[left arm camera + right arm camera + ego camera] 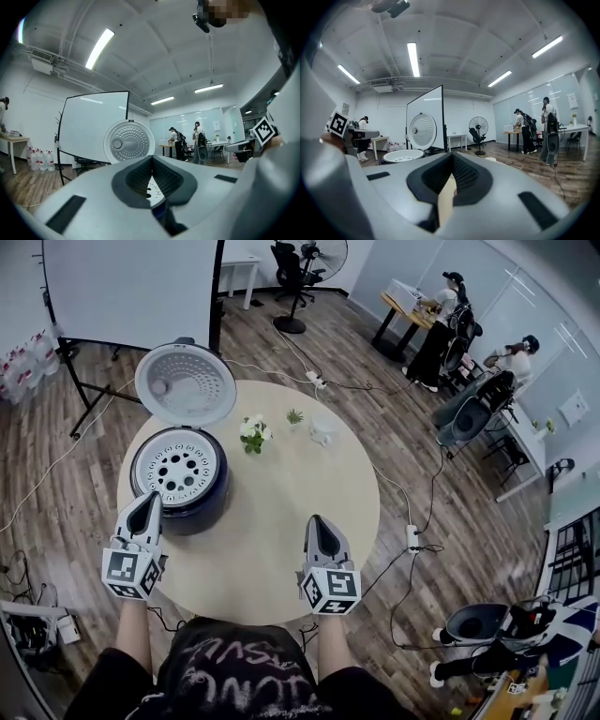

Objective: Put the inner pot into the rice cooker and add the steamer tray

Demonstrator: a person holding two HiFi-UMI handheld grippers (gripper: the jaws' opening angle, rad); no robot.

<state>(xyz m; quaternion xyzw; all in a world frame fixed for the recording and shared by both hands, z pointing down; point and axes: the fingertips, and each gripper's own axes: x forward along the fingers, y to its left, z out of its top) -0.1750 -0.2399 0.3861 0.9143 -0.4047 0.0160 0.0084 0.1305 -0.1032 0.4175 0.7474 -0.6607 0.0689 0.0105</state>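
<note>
On the plank floor of an open office, one round, pale wooden table (272, 521) is seen from above, and one large white board on a black stand (131, 287) is set behind it. On the left half of the table one round, dark blue rice cooker (208, 514) is placed, with its single hinged lid (185, 383) thrown fully back so that the grey, dimpled underside is shown. In the mouth of the cooker one white, round steamer tray pierced with holes (178, 468) is seated level, just below the rim; whatever lies under the tray is covered by it.

Two hand-held grippers are counted, each grey and white and each fitted with one cube of square markers. The left gripper (145, 505) is held level with its tip at the near rim of the cooker; whether the rim is touched cannot be told. Its jaws are clenched together and nothing is gripped between them. The right gripper (317, 524) is held over the near right part of the table, well apart from the cooker, and its jaws are likewise pressed closed on nothing.

Three small things are grouped past the cooker near the far edge of the table: one posy of white flowers (253, 432), one tiny green plant (294, 416) and one small white object (322, 432) whose kind cannot be made out.
</note>
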